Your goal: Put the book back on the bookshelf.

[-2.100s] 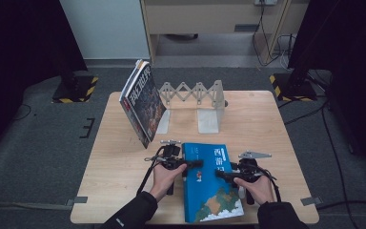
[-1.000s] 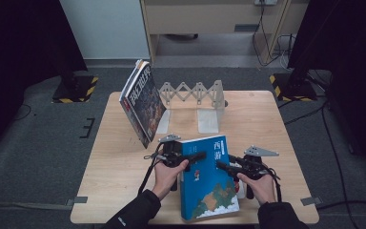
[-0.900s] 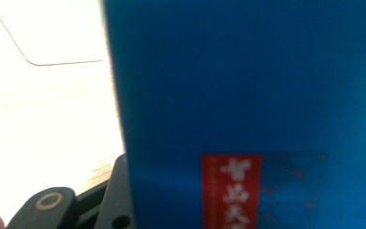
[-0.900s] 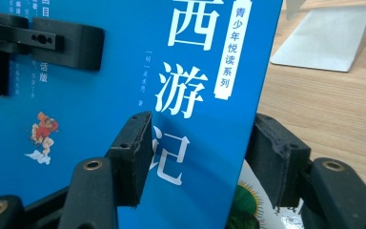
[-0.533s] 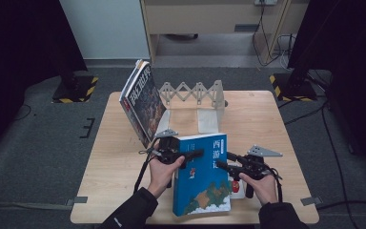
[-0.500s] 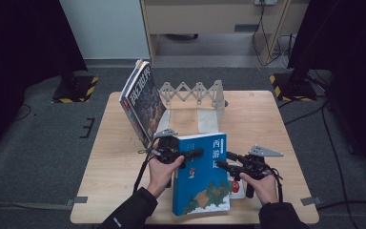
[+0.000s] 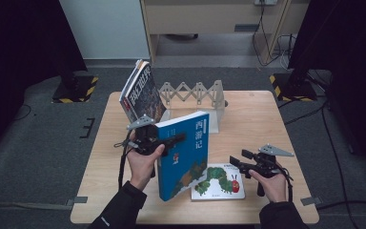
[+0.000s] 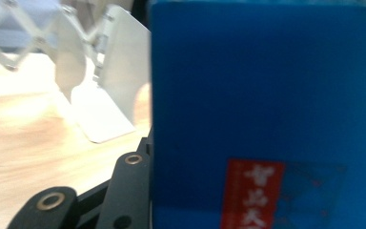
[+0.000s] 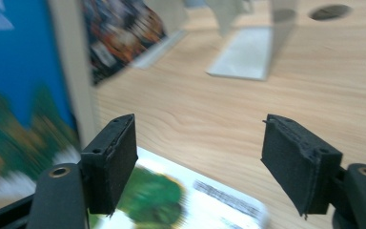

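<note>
High view: left claw [image 7: 171, 140] clamps the blue book [image 7: 183, 155] upright — keep it vertical toward the rack [image 7: 195, 95] ahead; right claw [image 7: 240, 162] gapes empty beside it.

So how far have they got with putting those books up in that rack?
Done: one dark book leans at the white rack. In hand: the left gripper holds the blue book raised off the table; the right gripper is open, empty. Left: racking it, then the caterpillar book lying flat.
</note>
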`<action>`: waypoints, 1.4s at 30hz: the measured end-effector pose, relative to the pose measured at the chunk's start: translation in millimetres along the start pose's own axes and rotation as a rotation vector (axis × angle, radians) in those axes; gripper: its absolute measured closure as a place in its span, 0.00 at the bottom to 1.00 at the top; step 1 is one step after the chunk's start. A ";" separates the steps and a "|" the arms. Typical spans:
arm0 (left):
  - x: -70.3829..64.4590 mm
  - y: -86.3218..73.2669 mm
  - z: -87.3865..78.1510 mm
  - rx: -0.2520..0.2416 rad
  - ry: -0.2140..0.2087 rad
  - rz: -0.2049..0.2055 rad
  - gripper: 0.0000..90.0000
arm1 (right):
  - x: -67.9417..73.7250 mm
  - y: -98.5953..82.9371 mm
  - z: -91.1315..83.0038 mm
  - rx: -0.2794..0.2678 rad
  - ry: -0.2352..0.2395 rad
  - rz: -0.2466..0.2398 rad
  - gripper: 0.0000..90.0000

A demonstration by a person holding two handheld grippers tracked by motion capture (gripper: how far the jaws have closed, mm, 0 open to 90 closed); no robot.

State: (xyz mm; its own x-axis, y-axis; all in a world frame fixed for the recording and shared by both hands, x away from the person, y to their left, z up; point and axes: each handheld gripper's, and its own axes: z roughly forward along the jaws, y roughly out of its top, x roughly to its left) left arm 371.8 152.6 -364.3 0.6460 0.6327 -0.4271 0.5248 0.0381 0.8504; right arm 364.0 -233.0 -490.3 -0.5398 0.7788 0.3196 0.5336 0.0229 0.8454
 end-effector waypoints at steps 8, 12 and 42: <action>12.6 12.6 -20.0 -0.051 0.079 0.007 0.67 | -13.8 -4.5 -2.7 0.073 -0.111 -0.021 0.24; 15.1 17.5 -26.9 -0.073 0.116 0.023 0.67 | -21.3 -6.9 -3.3 0.103 -0.155 -0.030 0.22; 43.4 69.4 25.0 -0.153 0.299 0.050 0.67 | -56.7 -22.0 -4.5 0.269 -0.364 -0.057 0.15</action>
State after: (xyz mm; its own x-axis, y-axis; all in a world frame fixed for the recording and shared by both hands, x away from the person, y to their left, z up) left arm 450.1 163.4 -331.4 0.4658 0.8345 -0.2943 0.3932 0.1027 0.9137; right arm 380.0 -280.4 -525.1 -0.3347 0.9402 0.0637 0.6857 0.1966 0.7008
